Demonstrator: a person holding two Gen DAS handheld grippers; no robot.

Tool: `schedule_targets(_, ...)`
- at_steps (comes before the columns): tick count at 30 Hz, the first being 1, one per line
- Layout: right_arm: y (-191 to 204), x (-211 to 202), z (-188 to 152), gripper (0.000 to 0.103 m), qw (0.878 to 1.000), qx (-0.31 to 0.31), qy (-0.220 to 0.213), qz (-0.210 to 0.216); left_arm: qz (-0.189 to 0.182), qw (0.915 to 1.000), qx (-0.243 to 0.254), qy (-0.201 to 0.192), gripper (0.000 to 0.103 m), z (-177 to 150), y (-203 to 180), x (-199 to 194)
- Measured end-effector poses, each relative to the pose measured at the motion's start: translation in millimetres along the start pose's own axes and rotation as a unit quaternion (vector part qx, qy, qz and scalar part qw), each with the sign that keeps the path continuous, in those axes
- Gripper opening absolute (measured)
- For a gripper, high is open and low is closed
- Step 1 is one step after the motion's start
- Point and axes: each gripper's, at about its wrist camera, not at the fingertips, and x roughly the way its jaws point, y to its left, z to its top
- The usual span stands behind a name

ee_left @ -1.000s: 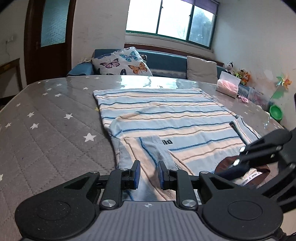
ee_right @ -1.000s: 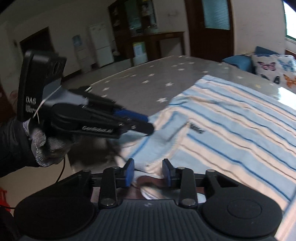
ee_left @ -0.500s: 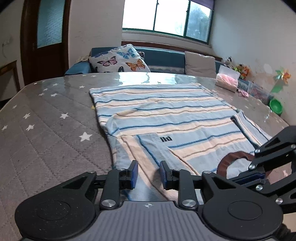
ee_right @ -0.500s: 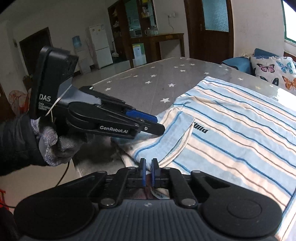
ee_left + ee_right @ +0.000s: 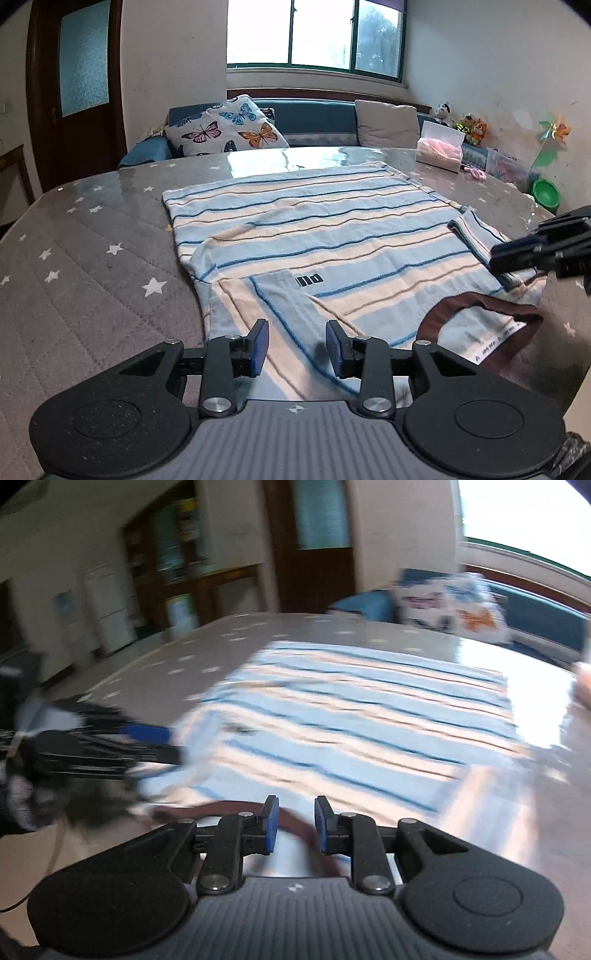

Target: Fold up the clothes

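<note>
The blue-and-cream striped knit shirt (image 5: 317, 236) lies flat near the grey star-quilted tabletop's (image 5: 74, 295) near edge, one sleeve folded inward, remaining folds outstanding, left claw (image 5: 297, 347) and right claw (image 5: 294, 824) both released, empty.

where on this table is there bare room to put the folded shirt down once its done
The widest bare patch is the grey star-print tablecloth left of the striped shirt. A glossy strip between the shirt's far edge and the butterfly pillow is free too. The far right is crowded: a pink-filled box and a green bowl.
</note>
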Motion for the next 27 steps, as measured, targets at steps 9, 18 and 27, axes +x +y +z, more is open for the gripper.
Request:
schedule_targets(9, -74.5, 15.9, 2.1, 0.021, 0.995, 0.036, 0.001, -0.095, -0.006, 0.9997, 0.017, 0.018, 0.041, -3.5, -12.3, 3.8)
schedule_targets(18, -88.1, 51.5, 11.8, 0.022, 0.994, 0.016, 0.005, -0.111, 0.001, 0.9994, 0.031, 0.018, 0.043, -2.7, -12.2, -17.4)
schedule_targets(27, -78.7, 3.3, -24.0, 0.032, 0.995, -0.006, 0.016, -0.097, 0.003, 0.9969, 0.072, 0.030, 0.049, -15.4, -17.8, -43.4)
